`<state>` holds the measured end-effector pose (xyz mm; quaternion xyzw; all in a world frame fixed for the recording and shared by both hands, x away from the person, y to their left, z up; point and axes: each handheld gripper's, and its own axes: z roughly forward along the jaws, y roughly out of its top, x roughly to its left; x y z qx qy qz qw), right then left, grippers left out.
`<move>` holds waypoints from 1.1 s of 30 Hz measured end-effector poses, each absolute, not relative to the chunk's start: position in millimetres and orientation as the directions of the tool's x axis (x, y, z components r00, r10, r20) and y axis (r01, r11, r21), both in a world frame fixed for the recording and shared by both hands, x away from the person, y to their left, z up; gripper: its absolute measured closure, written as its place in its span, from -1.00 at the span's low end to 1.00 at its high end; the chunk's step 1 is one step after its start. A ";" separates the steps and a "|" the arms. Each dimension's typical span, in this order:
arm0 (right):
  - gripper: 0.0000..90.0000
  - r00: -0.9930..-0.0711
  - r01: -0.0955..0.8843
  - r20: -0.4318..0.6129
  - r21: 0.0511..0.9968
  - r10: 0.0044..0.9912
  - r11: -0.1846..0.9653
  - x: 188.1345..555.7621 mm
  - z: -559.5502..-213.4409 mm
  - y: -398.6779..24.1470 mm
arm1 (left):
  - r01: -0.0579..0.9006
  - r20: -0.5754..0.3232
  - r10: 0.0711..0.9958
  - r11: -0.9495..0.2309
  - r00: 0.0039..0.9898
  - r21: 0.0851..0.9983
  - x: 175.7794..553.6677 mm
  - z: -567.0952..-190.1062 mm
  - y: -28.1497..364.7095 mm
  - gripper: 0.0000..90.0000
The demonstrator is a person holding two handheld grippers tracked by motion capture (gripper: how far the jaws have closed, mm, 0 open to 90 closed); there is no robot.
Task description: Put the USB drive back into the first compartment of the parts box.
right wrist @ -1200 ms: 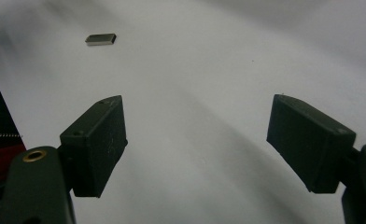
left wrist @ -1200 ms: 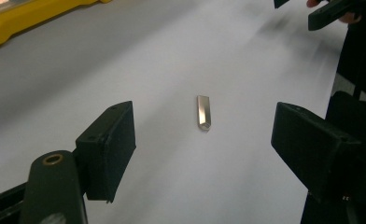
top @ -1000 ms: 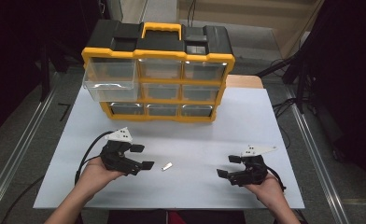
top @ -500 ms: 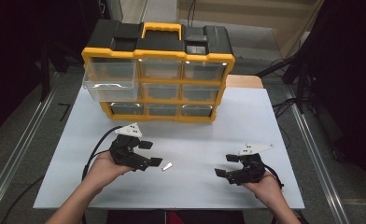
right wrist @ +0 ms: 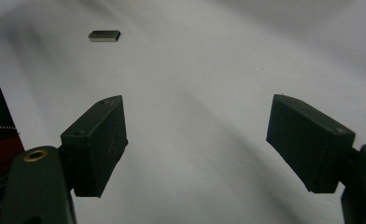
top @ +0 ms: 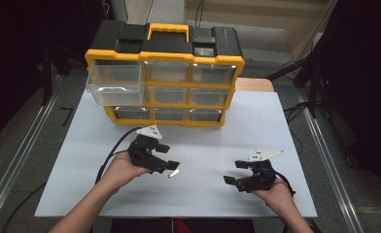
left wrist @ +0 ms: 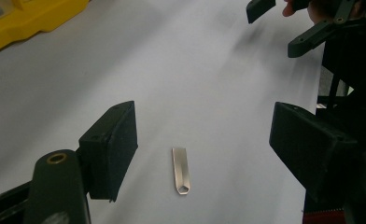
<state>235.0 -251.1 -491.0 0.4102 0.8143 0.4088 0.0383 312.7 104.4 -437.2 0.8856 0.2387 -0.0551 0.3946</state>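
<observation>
A: Where is the small metal piece (top: 174, 173)?

B: It lies flat on the white surface (top: 276, 126), just past the tips of the left tongs (top: 168, 156). In the left gripper view the metal piece (left wrist: 181, 171) sits between the two jaws and a little ahead of them, touching neither.

A: Are those tongs clenched?

B: No, they are released, jaws spread wide with nothing in them. The right tongs (top: 235, 172) are the same: jaws wide apart, empty, resting low over the surface near its front right part.

A: How far is the piece from the right tongs?

B: Well apart. In the right gripper view it shows as a small bar (right wrist: 104, 36) far off at the upper left, beyond the spread jaws of the right tongs (right wrist: 195, 140).

A: What else stands on the surface?

B: A yellow and black drawer cabinet (top: 164, 73) at the back, with clear drawers. Its upper left drawer (top: 114, 83) is pulled out.

A: And the room?

B: Dark at both sides, with metal rails (top: 324, 160) along the surface.
</observation>
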 end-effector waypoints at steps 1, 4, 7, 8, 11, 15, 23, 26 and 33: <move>-0.60 -0.658 0.638 0.274 0.697 0.701 0.327 234.7 -491.0 -251.3 | 0.463 -0.281 0.380 -0.579 0.882 0.672 312.5 -437.3 102.7 -0.45; -0.60 -0.653 0.642 0.275 0.696 0.706 0.323 233.2 -491.3 -253.3 | 0.466 -0.294 0.369 -0.578 0.882 0.670 312.8 -439.6 98.5 -0.46; -0.60 -0.649 0.644 0.275 0.695 0.709 0.320 232.2 -491.3 -254.0 | 0.461 -0.290 0.364 -0.595 0.885 0.658 312.5 -444.3 94.8 -0.46; -0.60 -0.648 0.645 0.277 0.695 0.710 0.318 231.6 -491.2 -254.2 | 0.460 -0.284 0.368 -0.601 0.885 0.654 312.0 -445.6 93.6 -0.46; -0.60 -0.647 0.646 0.276 0.694 0.711 0.318 230.5 -491.4 -255.3 | 0.454 -0.273 0.369 -0.611 0.888 0.649 311.2 -448.8 90.5 -0.45; -0.60 -0.639 0.650 0.275 0.692 0.719 0.313 228.8 -491.5 -256.8 | 0.447 -0.262 0.370 -0.622 0.891 0.643 311.3 -453.0 88.5 -0.44; -0.60 -0.639 0.651 0.270 0.688 0.720 0.320 227.0 -492.2 -257.5 | 0.440 -0.238 0.379 -0.647 0.894 0.623 310.5 -460.2 87.0 -0.43; -0.60 -0.635 0.655 0.272 0.685 0.723 0.318 226.7 -492.1 -257.6 | 0.434 -0.228 0.378 -0.656 0.897 0.618 309.4 -463.8 86.3 -0.39; -0.60 -0.635 0.655 0.270 0.684 0.724 0.320 227.0 -492.2 -257.5 | 0.419 -0.193 0.384 -0.690 0.903 0.591 305.0 -472.5 82.0 -0.39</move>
